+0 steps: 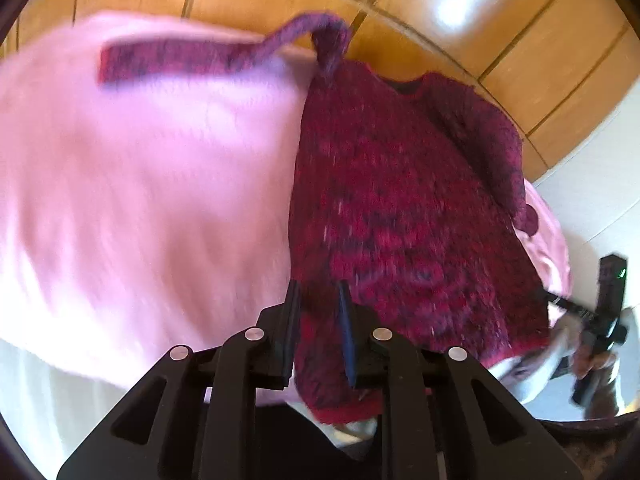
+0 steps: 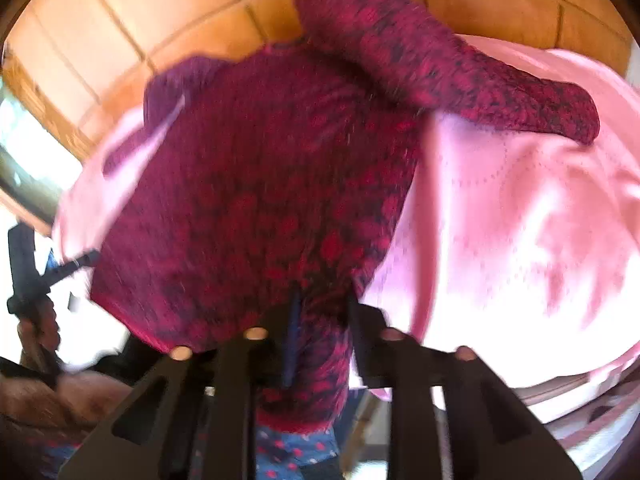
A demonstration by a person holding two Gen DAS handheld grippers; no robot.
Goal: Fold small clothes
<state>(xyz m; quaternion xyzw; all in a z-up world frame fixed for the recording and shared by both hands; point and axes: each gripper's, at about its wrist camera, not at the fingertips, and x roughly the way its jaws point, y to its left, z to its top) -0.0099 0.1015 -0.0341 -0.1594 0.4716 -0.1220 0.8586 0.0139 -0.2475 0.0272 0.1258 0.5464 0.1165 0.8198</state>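
Step in hand: both grippers hold the hem corners of the small dark-red and purple knitted sweater (image 1: 400, 200), which lies on a pale pink fleece blanket (image 1: 140, 180). Left gripper (image 1: 320, 300) pinches the hem; right gripper (image 2: 322, 308) has knit between its fingers, but blur hides whether the pads press, probably a loose pinch. Next move likely calls for carrying the hem up toward the neckline, both hands level. The left wrist view shows one sleeve stretched thin across the blanket; the right wrist view shows blue dotted fabric (image 2: 288, 444) below the gripper.
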